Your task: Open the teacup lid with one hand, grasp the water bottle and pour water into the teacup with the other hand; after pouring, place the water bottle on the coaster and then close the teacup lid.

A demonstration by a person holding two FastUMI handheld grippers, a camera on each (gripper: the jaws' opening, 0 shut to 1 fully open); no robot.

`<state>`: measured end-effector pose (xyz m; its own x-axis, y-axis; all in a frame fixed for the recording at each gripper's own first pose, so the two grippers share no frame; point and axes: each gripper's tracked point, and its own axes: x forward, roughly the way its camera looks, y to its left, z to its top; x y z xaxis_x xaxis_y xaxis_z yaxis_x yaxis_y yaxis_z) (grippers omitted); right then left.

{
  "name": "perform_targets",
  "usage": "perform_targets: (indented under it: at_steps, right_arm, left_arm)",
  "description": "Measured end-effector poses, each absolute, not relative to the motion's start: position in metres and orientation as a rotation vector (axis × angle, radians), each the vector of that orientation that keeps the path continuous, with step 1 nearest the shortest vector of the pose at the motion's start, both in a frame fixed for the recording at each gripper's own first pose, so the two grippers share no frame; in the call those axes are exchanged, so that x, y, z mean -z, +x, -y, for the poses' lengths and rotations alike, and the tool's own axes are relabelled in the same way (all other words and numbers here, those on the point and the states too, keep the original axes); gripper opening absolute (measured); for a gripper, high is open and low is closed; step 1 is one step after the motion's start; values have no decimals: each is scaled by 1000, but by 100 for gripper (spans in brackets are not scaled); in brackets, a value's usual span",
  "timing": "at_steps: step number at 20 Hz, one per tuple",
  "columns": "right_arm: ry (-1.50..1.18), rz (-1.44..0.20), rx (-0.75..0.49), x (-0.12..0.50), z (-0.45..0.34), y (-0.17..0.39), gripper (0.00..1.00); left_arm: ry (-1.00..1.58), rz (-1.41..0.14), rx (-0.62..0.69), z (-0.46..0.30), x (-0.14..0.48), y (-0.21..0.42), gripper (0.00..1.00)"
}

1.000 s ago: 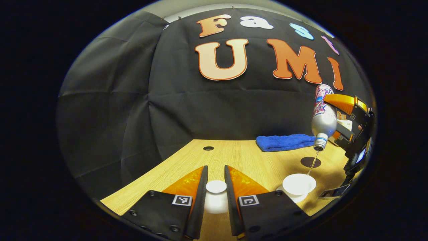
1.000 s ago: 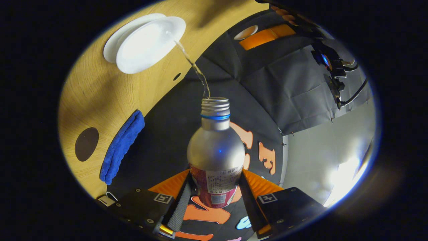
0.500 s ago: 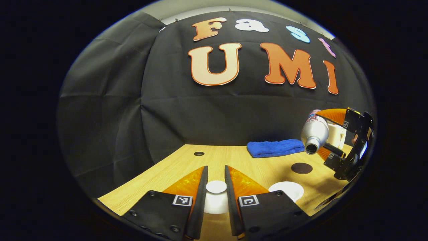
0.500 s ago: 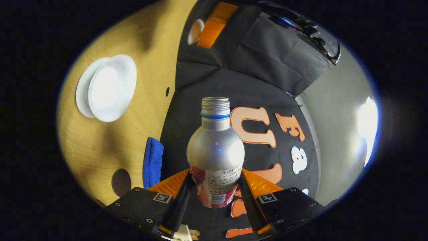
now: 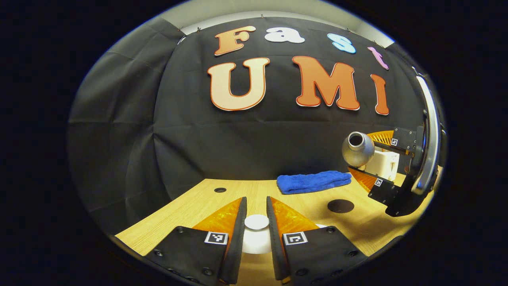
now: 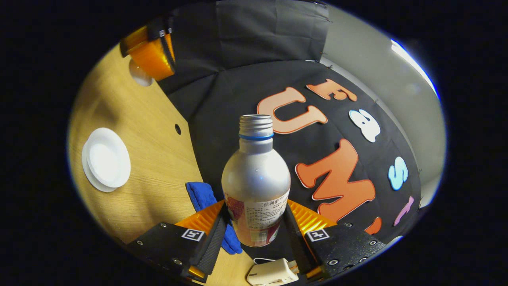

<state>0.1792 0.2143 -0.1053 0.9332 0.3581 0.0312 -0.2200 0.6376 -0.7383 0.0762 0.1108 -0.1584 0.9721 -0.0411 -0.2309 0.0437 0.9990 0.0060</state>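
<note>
The water bottle (image 6: pixel 256 182) sits clamped between the right gripper (image 6: pixel 254 226) fingers, both pressing its labelled lower body, open neck pointing to twelve o'clock in the right gripper view. In the left gripper view that bottle (image 5: pixel 358 149) hangs in the air at three o'clock, tilted, mouth facing the camera, above the counter (image 5: pixel 198 206). The left gripper (image 5: pixel 256 228) has its fingers closed on the white teacup lid (image 5: pixel 256 222), narrow gap, knob between them. In the right gripper view the teacup (image 6: pixel 106 159) stands uncovered on its saucer at nine o'clock. The dark round coaster (image 5: pixel 340 205) lies bare at four o'clock in the left gripper view, just before the folded blue cloth (image 5: pixel 313 181).
</note>
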Motion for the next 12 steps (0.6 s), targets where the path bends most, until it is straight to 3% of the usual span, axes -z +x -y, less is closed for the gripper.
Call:
perform_targets:
  at_steps: [12]
  right_arm:
    - [-243,-45,-359,132,-203,203,78]
  left_arm:
    - [20,-204,119,-52,143,76,36]
